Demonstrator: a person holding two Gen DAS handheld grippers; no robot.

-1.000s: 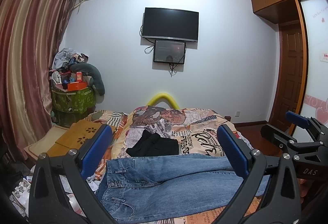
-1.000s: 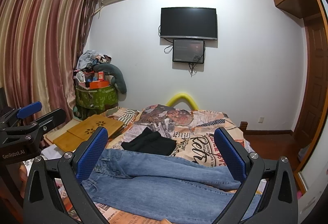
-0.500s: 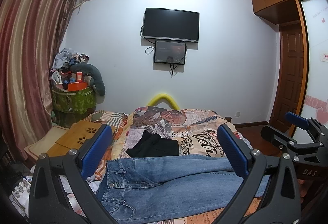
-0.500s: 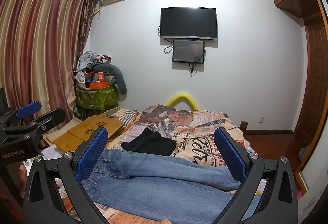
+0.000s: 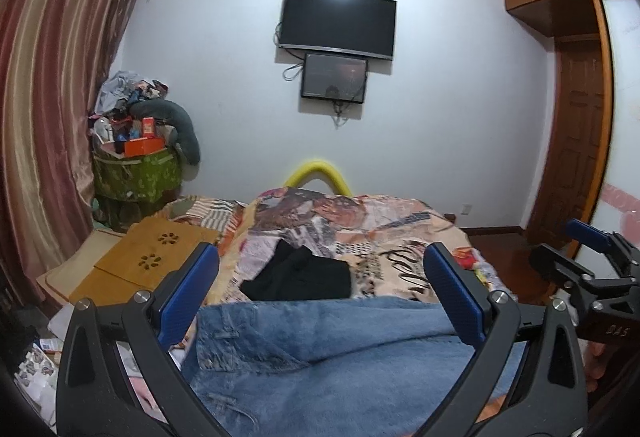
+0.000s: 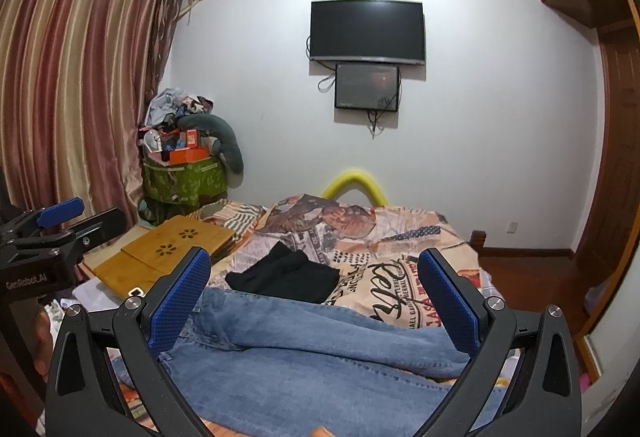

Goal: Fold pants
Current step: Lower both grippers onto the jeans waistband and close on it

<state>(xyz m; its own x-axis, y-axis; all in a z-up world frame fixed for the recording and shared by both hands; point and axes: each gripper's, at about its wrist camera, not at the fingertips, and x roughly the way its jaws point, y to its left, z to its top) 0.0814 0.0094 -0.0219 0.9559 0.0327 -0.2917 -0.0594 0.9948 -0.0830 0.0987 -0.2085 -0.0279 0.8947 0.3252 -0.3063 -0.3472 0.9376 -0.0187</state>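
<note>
A pair of blue jeans (image 5: 320,349) lies flat across the near end of the bed, waistband at the left, legs running right; it also shows in the right wrist view (image 6: 320,353). My left gripper (image 5: 320,297) is open and empty, held above the jeans near the waist. My right gripper (image 6: 316,297) is open and empty, above the legs. Each gripper shows at the edge of the other's view: the right one (image 5: 592,261), the left one (image 6: 60,225).
A folded black garment (image 5: 300,277) lies on the patterned bedspread (image 5: 380,229) behind the jeans. Wooden lap trays (image 5: 144,265) sit at the bed's left. A cluttered green box (image 5: 136,173), curtains, a wall TV (image 5: 338,23) and a door (image 5: 576,141) surround the bed.
The left gripper has dropped a little lower and closer to the jeans. The right gripper has barely moved. Both stay open.
</note>
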